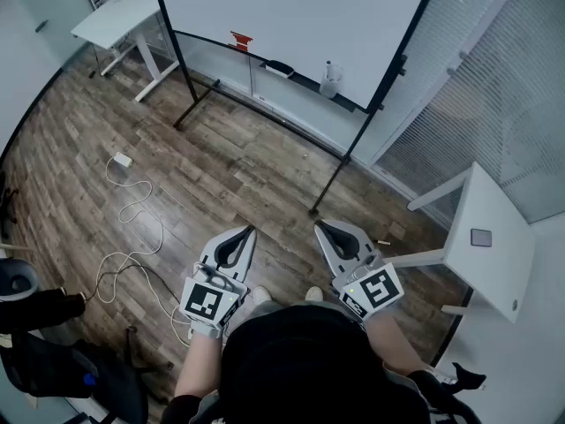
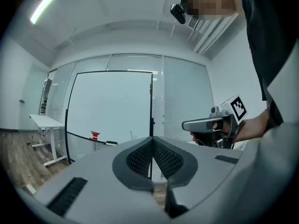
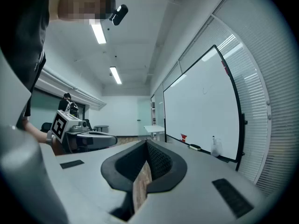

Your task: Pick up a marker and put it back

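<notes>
Floor (image 1: 231, 177) between right gripper (image 1: 321, 227) and whiteboard (image 1: 291, 16)

A freestanding whiteboard (image 1: 291, 16) stands on a wood-plank floor (image 1: 229, 175), with a white desk (image 1: 115, 20) to its left, slatted blinds (image 1: 477, 113) to its right, and a white table (image 1: 503, 268) beyond those.

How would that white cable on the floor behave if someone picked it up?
The white cable lies in loose, wandering loops on the floor, so it is probably floppy and would droop and trail. It looks thin, so it is likely light. The small white block at one end would probably drag or swing as the heaviest part.
</notes>
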`<action>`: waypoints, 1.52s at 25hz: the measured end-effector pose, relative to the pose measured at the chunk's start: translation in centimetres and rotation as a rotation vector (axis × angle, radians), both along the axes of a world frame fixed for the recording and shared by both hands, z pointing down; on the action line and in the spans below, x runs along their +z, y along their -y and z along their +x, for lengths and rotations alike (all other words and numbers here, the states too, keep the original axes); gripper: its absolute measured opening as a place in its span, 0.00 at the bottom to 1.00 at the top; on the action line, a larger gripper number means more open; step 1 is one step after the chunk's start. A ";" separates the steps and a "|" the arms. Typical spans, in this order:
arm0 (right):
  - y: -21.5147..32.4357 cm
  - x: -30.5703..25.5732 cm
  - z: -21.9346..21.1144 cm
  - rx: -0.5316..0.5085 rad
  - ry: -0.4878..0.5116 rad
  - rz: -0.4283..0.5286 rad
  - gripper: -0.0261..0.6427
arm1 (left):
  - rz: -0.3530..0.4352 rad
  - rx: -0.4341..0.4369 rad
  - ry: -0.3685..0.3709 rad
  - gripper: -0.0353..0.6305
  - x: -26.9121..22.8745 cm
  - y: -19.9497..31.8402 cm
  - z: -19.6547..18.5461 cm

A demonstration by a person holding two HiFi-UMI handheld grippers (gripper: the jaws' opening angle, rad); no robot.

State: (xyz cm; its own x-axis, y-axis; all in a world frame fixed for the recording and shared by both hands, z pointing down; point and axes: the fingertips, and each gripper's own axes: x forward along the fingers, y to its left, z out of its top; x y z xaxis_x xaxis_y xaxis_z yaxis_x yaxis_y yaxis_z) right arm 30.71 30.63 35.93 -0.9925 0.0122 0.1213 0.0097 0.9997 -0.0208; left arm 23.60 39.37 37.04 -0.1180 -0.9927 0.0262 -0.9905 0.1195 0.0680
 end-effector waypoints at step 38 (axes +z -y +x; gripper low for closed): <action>33.5 7.2 -23.8 0.265 -0.037 -0.109 0.21 | -0.184 0.136 0.080 0.08 6.7 28.1 -26.6</action>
